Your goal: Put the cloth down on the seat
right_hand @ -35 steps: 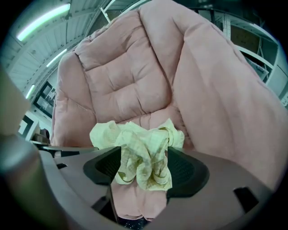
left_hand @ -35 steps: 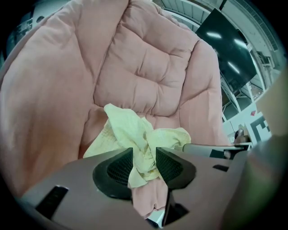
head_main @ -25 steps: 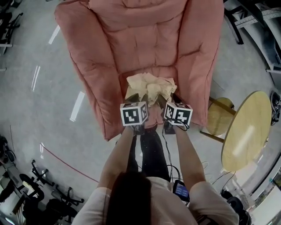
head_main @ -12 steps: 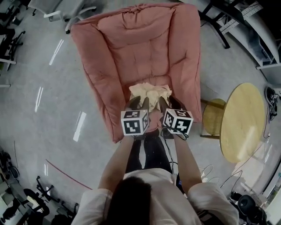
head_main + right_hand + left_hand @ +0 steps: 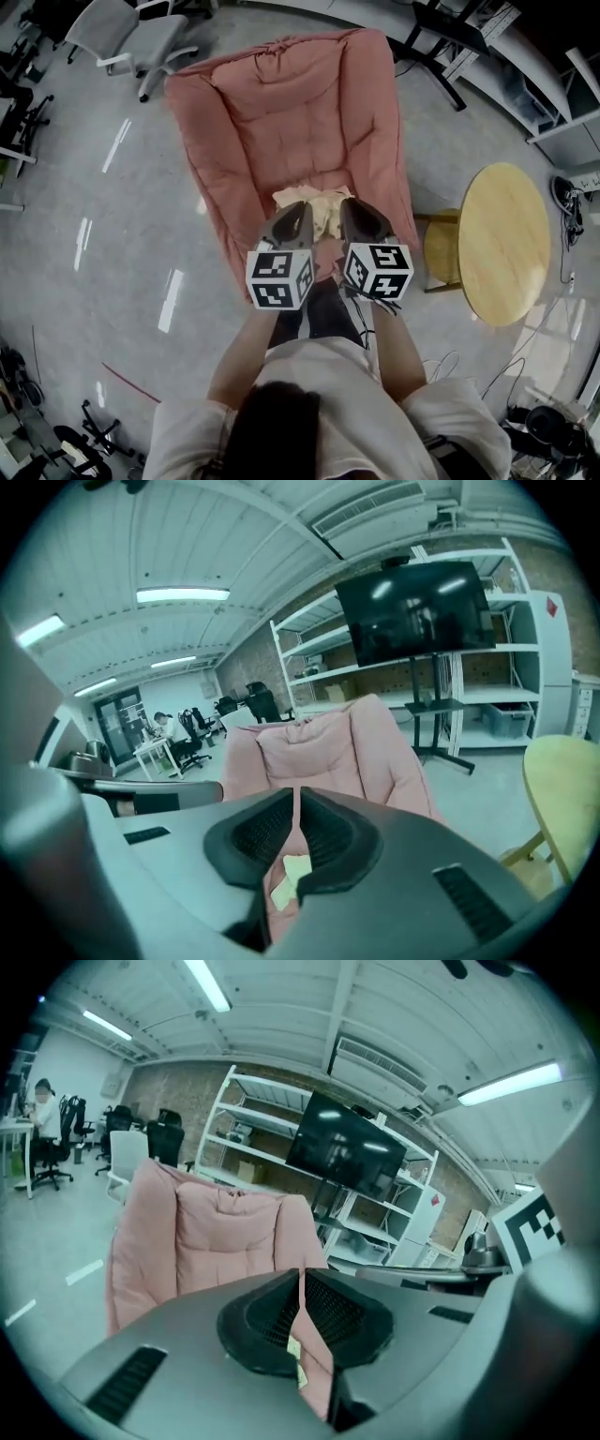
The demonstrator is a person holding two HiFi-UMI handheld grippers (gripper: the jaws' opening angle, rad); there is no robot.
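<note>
A crumpled cream cloth [image 5: 319, 204] lies loose on the seat of the pink padded armchair [image 5: 281, 103], near its front edge. My left gripper [image 5: 300, 208] and right gripper [image 5: 350, 206] hang side by side above the cloth, clear of it. Both sets of jaws have just been closing and now stand shut with nothing between them. In the left gripper view the left gripper's [image 5: 300, 1274] pads meet, with the armchair [image 5: 216, 1232] beyond. Below the shut right gripper [image 5: 295, 794] in its own view, a bit of cloth [image 5: 292, 869] shows on the armchair [image 5: 328, 747].
A round wooden table [image 5: 502, 244] and a wooden stool [image 5: 439, 251] stand right of the armchair. An office chair [image 5: 122, 33] is at the far left, desk legs at the far right. Cables lie on the grey floor. Shelving and a dark screen [image 5: 347, 1152] stand behind.
Both grippers have lifted up off the cloth and their jaws have gone from open to shut. The cloth stays on the seat. The head view has risen, showing more floor.
</note>
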